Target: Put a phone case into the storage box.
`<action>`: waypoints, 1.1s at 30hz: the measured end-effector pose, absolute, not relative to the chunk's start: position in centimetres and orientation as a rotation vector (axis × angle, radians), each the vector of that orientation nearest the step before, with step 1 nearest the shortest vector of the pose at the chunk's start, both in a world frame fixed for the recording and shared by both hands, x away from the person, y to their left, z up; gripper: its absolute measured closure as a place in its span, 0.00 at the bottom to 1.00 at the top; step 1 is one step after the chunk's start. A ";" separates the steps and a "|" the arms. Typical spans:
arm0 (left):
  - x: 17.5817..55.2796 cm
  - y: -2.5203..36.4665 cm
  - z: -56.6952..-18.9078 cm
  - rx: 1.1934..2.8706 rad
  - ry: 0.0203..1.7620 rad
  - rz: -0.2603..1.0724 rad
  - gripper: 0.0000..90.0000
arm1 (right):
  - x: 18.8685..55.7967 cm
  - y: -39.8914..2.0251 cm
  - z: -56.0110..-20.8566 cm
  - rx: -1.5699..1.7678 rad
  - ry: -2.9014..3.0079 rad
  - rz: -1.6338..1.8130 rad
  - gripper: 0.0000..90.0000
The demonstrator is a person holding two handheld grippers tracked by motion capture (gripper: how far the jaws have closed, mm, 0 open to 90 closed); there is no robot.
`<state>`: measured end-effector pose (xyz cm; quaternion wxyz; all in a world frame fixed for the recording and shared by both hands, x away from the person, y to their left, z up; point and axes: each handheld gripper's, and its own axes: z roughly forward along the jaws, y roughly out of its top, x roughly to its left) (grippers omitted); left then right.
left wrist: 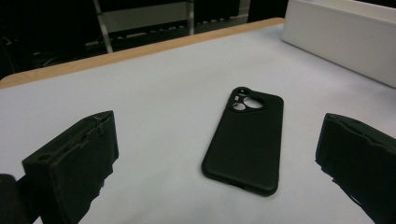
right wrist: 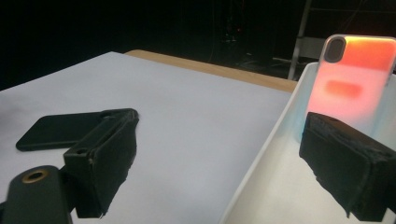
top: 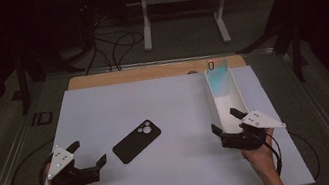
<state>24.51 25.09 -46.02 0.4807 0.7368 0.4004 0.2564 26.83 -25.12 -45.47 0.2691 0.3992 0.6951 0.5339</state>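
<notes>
A black phone case (top: 136, 140) lies back-up on the white mat (top: 165, 107), camera holes toward the far right. My left gripper (top: 89, 152) is open just left of it, and in the left gripper view the black case (left wrist: 245, 137) lies between and beyond the spread jaws of that gripper (left wrist: 219, 128). A long white tray (top: 236, 95) stands at the right, with an orange-teal phone case (top: 218, 77) leaning upright at its far end. My right gripper (top: 225, 120) is open astride the tray's near left wall (right wrist: 266, 154). The orange-teal case (right wrist: 357, 74) shows ahead.
A wooden table edge (top: 149, 72) runs behind the mat. A white metal stand (top: 178, 4) and cables (top: 114, 45) are on the floor beyond. Bare mat stretches between the black case and the tray.
</notes>
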 end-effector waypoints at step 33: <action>29.2 21.0 -45.9 2.038 0.921 0.490 0.00 | 26.4 -26.6 -46.5 1.115 1.856 1.468 0.11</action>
